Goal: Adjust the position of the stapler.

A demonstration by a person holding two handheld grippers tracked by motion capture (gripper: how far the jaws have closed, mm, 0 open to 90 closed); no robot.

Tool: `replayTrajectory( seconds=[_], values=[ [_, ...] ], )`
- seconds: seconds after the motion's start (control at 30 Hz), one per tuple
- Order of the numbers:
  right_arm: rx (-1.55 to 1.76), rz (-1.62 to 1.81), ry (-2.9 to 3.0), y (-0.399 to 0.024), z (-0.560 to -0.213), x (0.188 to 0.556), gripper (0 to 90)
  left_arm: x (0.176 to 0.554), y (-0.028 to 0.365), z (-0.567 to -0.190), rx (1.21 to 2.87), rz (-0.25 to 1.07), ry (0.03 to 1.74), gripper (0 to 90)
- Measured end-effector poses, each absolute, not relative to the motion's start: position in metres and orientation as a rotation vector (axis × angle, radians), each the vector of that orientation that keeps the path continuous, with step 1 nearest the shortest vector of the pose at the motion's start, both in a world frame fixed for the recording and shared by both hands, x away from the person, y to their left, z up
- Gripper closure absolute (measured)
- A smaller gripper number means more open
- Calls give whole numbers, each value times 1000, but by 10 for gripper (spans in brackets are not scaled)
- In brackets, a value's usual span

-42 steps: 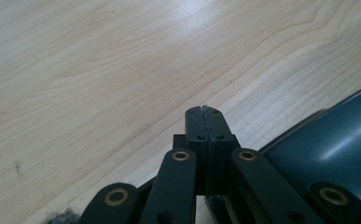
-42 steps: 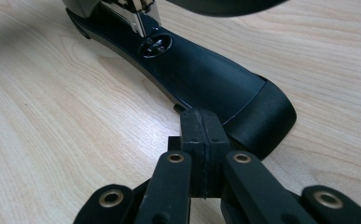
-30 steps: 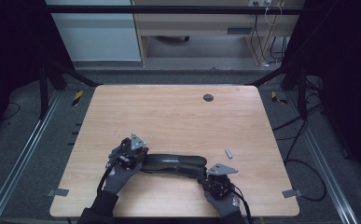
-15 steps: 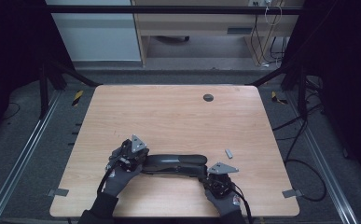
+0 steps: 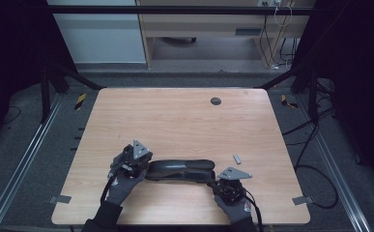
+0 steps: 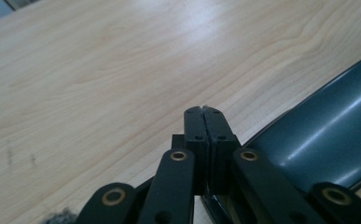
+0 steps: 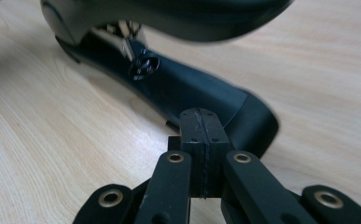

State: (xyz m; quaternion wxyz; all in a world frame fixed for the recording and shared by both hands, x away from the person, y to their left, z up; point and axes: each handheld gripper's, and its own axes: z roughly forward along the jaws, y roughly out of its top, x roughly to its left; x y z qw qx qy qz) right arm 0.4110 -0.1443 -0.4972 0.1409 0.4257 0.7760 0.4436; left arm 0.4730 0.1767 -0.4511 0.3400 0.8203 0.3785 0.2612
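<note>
A long dark grey stapler [image 5: 179, 170] lies flat on the wooden table [image 5: 175, 121], near its front edge. My left gripper [image 5: 147, 167] is at the stapler's left end, held by a gloved hand. In the left gripper view its jaws [image 6: 204, 113] are pressed together with nothing between them, and the stapler's glossy top [image 6: 327, 135] passes just to their right. My right gripper [image 5: 215, 180] is at the stapler's right end. Its shut, empty jaws [image 7: 199, 115] point at the stapler's black base [image 7: 187, 88], close in front of it.
A small grey metal piece [image 5: 236, 158] lies on the table to the right of the stapler. A dark round grommet [image 5: 215, 101] sits near the far edge. Cables trail on the floor at the right [image 5: 315, 145].
</note>
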Motion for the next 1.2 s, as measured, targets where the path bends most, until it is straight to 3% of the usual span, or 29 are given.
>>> replayTrajectory(
  seconds=[0.07, 0.2, 0.5, 1.2],
  values=[
    [1225, 1292, 2227, -147, -495, 411, 900, 471, 178, -448, 2126, 683, 977, 879],
    [1251, 1312, 2168, -163, -490, 412, 817, 457, 171, -427, 2093, 741, 912, 823],
    [1272, 1289, 2112, -184, -487, 412, 729, 431, 129, -401, 2105, 847, 745, 686],
    [1288, 1296, 2094, -192, -493, 412, 696, 414, 75, -400, 2212, 847, 540, 432]
  ],
)
